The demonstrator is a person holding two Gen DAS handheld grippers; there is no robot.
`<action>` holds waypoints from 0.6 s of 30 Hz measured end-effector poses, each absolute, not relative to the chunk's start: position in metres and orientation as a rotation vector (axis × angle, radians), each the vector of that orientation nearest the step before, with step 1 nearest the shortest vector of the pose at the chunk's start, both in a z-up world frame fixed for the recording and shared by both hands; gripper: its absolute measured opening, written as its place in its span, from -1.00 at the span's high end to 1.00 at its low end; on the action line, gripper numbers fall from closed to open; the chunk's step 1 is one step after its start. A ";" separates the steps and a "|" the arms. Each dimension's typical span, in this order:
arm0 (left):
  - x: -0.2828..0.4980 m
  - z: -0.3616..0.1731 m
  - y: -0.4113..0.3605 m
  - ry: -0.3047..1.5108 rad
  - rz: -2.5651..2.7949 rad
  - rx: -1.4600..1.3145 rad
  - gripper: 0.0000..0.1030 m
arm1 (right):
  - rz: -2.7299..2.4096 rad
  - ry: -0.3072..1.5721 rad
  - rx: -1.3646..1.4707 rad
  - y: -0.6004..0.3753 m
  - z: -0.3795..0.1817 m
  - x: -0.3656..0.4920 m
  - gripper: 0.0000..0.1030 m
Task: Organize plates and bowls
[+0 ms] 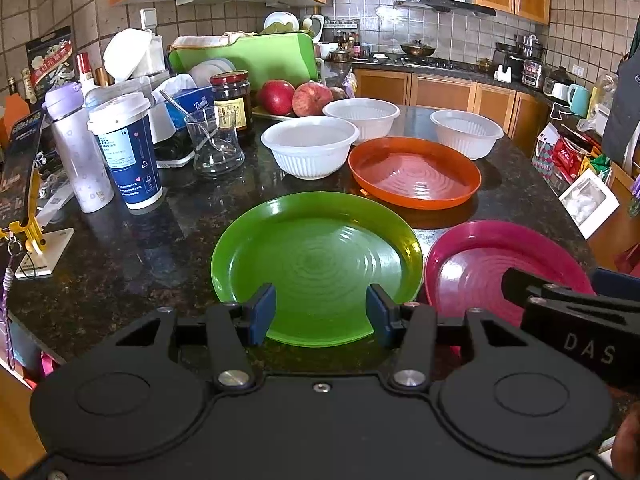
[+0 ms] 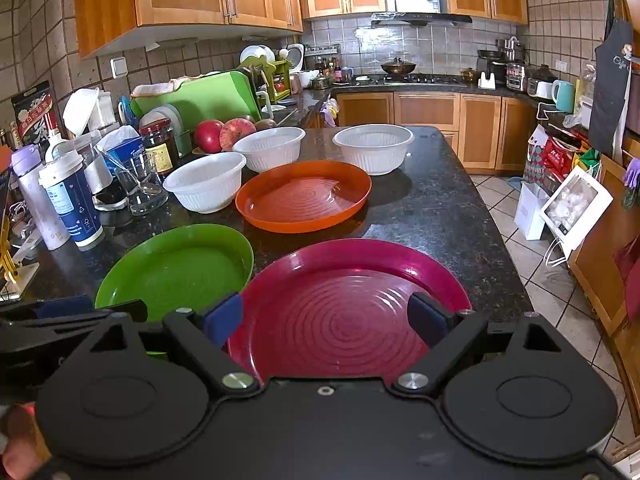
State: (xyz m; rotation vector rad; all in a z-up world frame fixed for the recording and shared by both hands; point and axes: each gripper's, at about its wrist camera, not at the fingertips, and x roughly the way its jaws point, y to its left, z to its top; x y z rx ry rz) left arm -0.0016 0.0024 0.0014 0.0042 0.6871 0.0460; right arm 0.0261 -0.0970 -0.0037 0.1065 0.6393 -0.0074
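On the dark granite counter lie a green plate, a magenta plate to its right and an orange plate behind them. Three white ribbed bowls stand farther back: left, middle, right. My left gripper hovers open over the green plate's near edge. My right gripper hangs open above the magenta plate's near half. Neither holds anything.
Clutter lines the counter's left side: a paper cup, a lilac bottle, a glass jug, a dark jar, apples, a green cutting board. The counter's right edge drops to a tiled floor.
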 end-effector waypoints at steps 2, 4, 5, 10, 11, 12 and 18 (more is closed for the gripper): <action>-0.001 0.001 0.002 0.688 0.046 0.004 -0.09 | -0.007 0.640 0.106 -0.097 -0.004 0.027 -0.82; -0.001 0.001 0.003 0.690 0.045 0.003 -0.09 | -0.007 0.640 0.106 -0.097 -0.004 0.027 -0.82; -0.001 0.001 0.003 0.690 0.045 0.003 -0.09 | -0.007 0.641 0.106 -0.097 -0.003 0.027 -0.82; -0.001 0.001 0.003 0.690 0.045 0.003 -0.09 | -0.005 0.644 0.105 -0.097 -0.003 0.027 -0.82; -0.001 0.001 0.003 0.690 0.045 0.003 -0.09 | -0.005 0.644 0.105 -0.097 -0.003 0.027 -0.82; -0.001 0.001 0.003 0.691 0.045 0.004 -0.09 | -0.004 0.644 0.105 -0.097 -0.004 0.027 -0.82; 0.001 0.001 0.003 0.690 0.045 0.003 -0.09 | -0.003 0.646 0.102 -0.097 -0.004 0.028 -0.82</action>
